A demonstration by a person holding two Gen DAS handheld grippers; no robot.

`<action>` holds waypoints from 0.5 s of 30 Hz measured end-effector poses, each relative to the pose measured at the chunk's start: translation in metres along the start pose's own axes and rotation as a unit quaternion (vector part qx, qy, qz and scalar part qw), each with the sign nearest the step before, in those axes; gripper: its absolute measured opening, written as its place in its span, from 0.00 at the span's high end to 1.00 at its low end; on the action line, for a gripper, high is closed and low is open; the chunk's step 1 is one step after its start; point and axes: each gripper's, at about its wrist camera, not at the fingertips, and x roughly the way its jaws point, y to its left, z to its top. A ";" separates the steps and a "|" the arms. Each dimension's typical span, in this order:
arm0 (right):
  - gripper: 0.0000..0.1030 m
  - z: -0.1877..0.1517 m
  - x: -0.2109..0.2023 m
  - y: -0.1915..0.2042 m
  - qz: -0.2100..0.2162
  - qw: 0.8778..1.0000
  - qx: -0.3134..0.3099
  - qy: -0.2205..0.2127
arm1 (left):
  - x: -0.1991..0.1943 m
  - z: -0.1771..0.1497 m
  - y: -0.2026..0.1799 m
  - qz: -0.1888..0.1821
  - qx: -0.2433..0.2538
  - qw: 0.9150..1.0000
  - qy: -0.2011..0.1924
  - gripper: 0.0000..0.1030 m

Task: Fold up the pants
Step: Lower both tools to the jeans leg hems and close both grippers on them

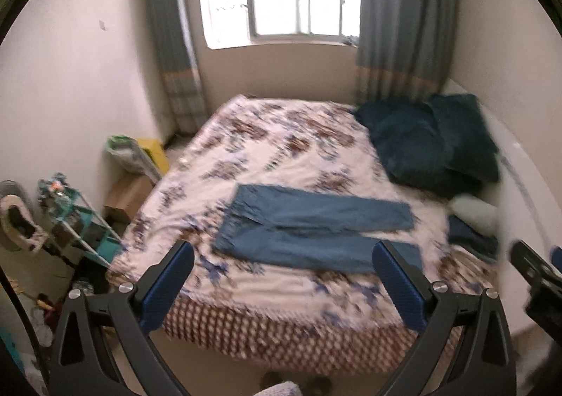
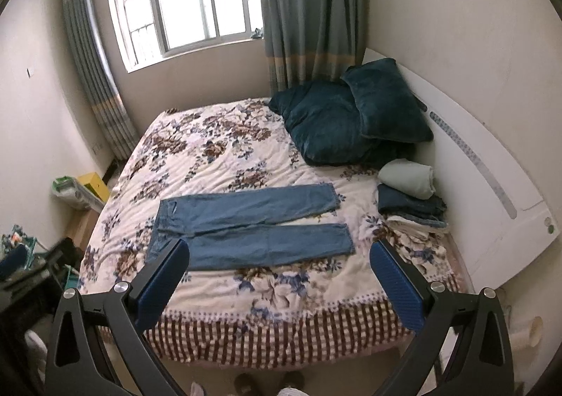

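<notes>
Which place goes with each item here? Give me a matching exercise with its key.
Things:
1. jeans
2. teal pillows
3. folded clothes stack
4. yellow box

Places:
A. on the floor left of the bed
B. spread flat mid-bed, legs pointing right
C. far right corner, under the curtain
D. right side, by the white headboard

Pairs: 1-B, 2-C, 3-D, 4-A

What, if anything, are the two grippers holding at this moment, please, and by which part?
Nothing is held. The left gripper and the right gripper both stand open above the bed's near edge, and the jeans lie flat and untouched on the bedspread.
</notes>
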 end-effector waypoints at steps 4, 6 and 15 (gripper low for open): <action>0.00 -0.001 0.064 -0.006 0.001 1.000 -0.006 0.016 | 0.047 -0.002 -0.007 0.039 0.002 0.999 -0.001 0.00; 0.00 -0.002 0.108 -0.011 0.015 0.999 -0.003 0.044 | 0.079 -0.005 -0.012 0.053 0.010 0.998 0.014 0.00; 0.00 -0.007 0.296 0.010 0.001 0.993 -0.033 0.114 | 0.232 -0.014 -0.036 0.077 0.077 0.989 0.102 0.00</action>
